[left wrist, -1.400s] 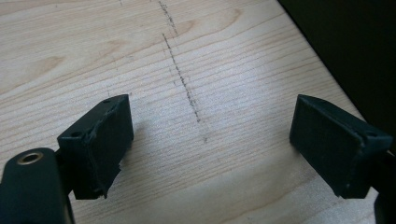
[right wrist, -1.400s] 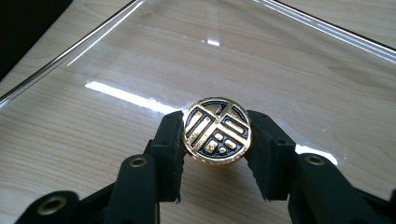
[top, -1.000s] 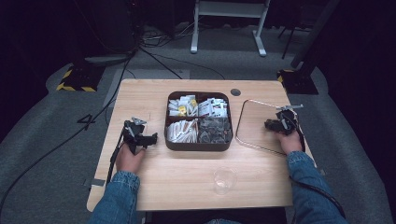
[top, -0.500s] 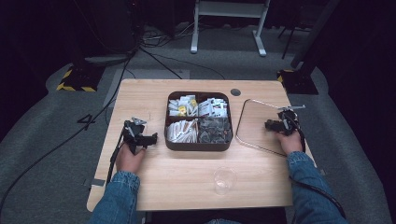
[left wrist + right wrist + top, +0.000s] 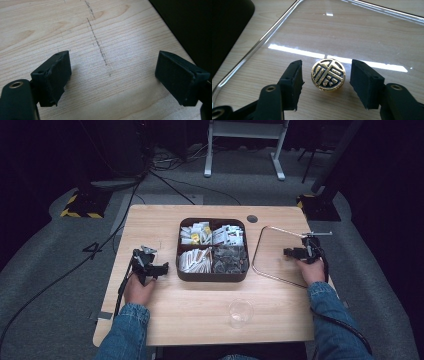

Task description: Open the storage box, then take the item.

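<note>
From the high view, a person is sitting at a pale wooden desk, both forearms in blue denim sleeves coming in from the bottom edge. The left gripper is resting on the desk just left of a dark, square tray with four compartments, each holding small packets or sachets in white, yellow and grey; what they are exactly is too small to tell. The right gripper is lying over a clear glass plate with rounded corners, which is sitting to the right of the tray. A clear plastic cup is standing upright near the front edge of the desk, well apart from both grippers. A small dark round disc is showing in the desk surface behind the tray.

In the left gripper view, the jaws are standing wide apart with nothing between them, hovering over bare wood grain crossed by a faint dotted pencil line. The desk's edge is running along the upper right.

In the right gripper view, the jaws are parted around a round gold-and-black ornamental button bearing a raised geometric pattern. It is lying on the glass plate, between the two pads, with a slim gap on each side, so neither pad is touching it. The plate's curved rim is sweeping across the left.
</note>
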Action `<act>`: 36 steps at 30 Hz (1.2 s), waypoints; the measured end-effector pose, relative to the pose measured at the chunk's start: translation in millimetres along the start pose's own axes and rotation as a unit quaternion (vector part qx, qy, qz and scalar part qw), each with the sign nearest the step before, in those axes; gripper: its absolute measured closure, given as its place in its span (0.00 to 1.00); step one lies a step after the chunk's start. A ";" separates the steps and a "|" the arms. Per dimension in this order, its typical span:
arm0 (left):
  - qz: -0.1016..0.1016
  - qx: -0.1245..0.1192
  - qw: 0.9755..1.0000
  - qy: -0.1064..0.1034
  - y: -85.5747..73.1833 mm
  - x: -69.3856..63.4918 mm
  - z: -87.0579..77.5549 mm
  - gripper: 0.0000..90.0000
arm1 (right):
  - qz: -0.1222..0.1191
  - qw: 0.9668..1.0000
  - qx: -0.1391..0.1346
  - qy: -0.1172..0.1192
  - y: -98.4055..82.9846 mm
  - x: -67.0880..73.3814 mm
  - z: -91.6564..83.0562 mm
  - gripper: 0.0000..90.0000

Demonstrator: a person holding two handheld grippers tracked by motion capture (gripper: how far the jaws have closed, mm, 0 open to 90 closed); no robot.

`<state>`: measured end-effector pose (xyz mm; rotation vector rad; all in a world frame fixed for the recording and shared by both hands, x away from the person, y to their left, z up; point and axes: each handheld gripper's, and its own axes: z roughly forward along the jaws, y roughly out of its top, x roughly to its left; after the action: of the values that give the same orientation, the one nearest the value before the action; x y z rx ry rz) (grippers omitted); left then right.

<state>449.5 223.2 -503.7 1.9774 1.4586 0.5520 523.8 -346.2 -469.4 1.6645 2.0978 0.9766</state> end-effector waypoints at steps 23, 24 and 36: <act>-0.001 0.000 1.000 -0.001 0.3 0.2 0.1 0.16 | -0.012 0.997 -0.067 0.026 33.7 56.8 -48.7 0.46; 0.001 -0.001 1.000 0.001 0.3 0.3 0.1 0.16 | -0.015 0.997 -0.067 0.029 34.7 60.3 -49.4 0.46; 0.000 0.000 1.000 -0.002 -0.7 -0.4 -0.9 0.16 | -0.059 0.993 -0.067 0.077 44.8 107.5 -47.2 0.46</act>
<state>448.3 223.2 -503.5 1.9774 1.4567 0.5486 497.4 -256.1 -386.0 1.4259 2.1466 1.2121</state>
